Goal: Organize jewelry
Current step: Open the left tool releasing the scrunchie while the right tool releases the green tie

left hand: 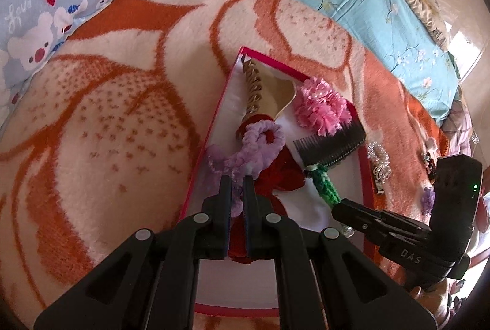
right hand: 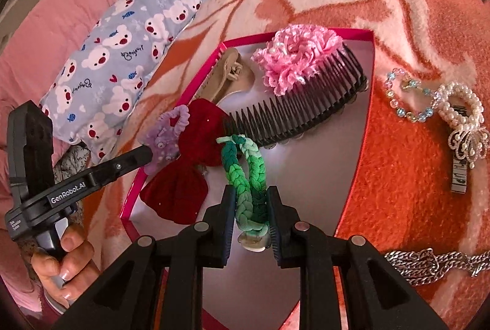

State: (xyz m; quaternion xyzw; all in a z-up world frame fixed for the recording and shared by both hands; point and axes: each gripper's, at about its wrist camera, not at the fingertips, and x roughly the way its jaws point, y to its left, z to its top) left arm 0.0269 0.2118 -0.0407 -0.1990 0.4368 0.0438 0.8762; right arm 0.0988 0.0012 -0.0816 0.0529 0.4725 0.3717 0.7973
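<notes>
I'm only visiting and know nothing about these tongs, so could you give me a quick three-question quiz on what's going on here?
1. True or false: the left tongs are closed on the purple scrunchie.
2. What do the right tongs hold? A) black comb B) green braided band C) pearl bracelet
3. Fill in: the silver chain lies on the blanket, ____ the pink-rimmed box.

Key
1. True; it hangs from the closed tips over the box.
2. B; the green braided band sits between the pads, while the black comb rests in the box and the pearl bracelet lies on the orange blanket.
3. outside
</notes>
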